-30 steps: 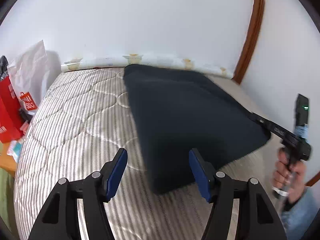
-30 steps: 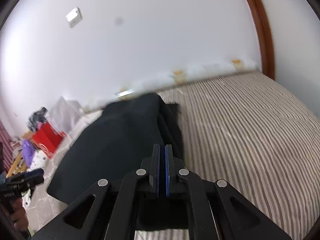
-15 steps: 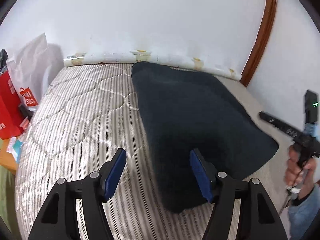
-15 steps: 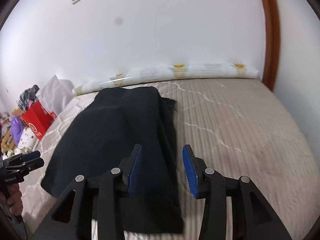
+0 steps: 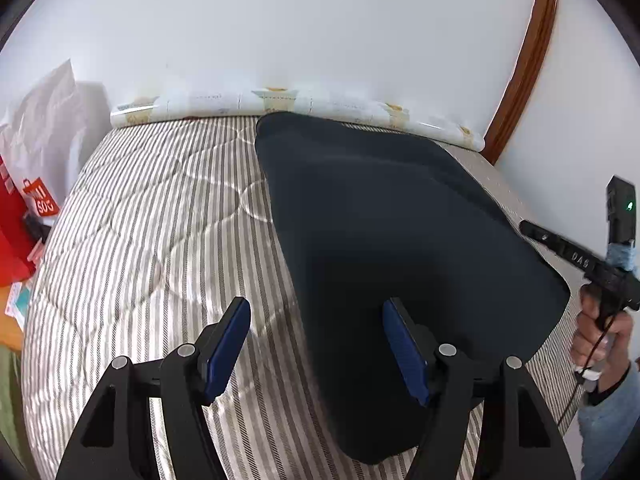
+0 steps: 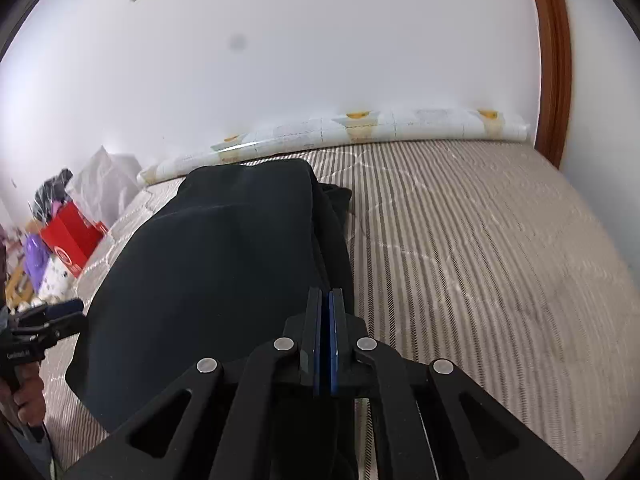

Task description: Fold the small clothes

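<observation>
A dark garment (image 5: 392,232) lies folded on the striped mattress (image 5: 160,216), running from the rolled sheet (image 5: 288,102) at the wall back toward the cameras; in the right wrist view its layers stack along the right edge (image 6: 332,216).

The left tongs (image 5: 316,340) are spread wide and hold nothing. They hover over the near end of the garment, the left finger above bare mattress and the right finger above the cloth.

The right tongs (image 6: 325,340) are pressed together, blue pads meeting. They sit at the garment's near right edge, but whether any cloth is caught between the pads cannot be told. In the left wrist view the right hand (image 5: 600,336) grips that tool's handle beside the bed.

A red bag (image 5: 16,232) and a white bag (image 5: 44,120) stand off the mattress's left side. A wooden door frame (image 5: 524,60) rises at the right.
</observation>
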